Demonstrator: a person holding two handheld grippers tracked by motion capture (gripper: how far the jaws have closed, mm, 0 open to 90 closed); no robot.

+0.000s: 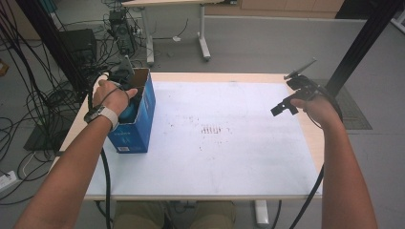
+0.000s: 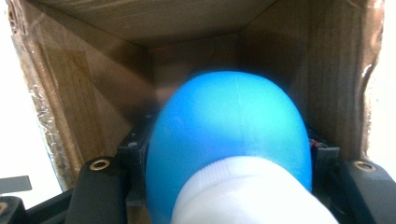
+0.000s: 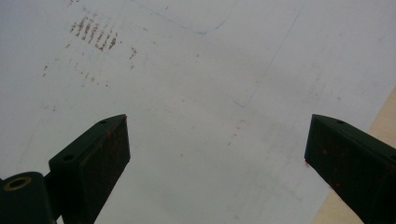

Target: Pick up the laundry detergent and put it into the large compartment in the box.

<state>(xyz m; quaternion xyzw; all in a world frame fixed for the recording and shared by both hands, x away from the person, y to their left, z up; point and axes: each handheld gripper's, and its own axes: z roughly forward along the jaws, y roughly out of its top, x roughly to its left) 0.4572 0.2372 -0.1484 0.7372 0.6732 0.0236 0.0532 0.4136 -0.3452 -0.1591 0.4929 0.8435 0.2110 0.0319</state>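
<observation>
Blue bottle (image 2: 229, 135) seemingly between left hand-held gripper (image 2: 229, 163) jaws

- The blue box (image 1: 136, 125) carries a white label near its bottom edge, its print too small to read.
- No other lettering is legible.

A pale wooden surface (image 1: 313, 138) is sitting on grey floor (image 1: 267, 43), with a white-legged desk (image 1: 203, 38) standing beyond it, black cables (image 1: 33, 102) sprawling to its left and a black post (image 1: 363, 43) rising at its right.
</observation>
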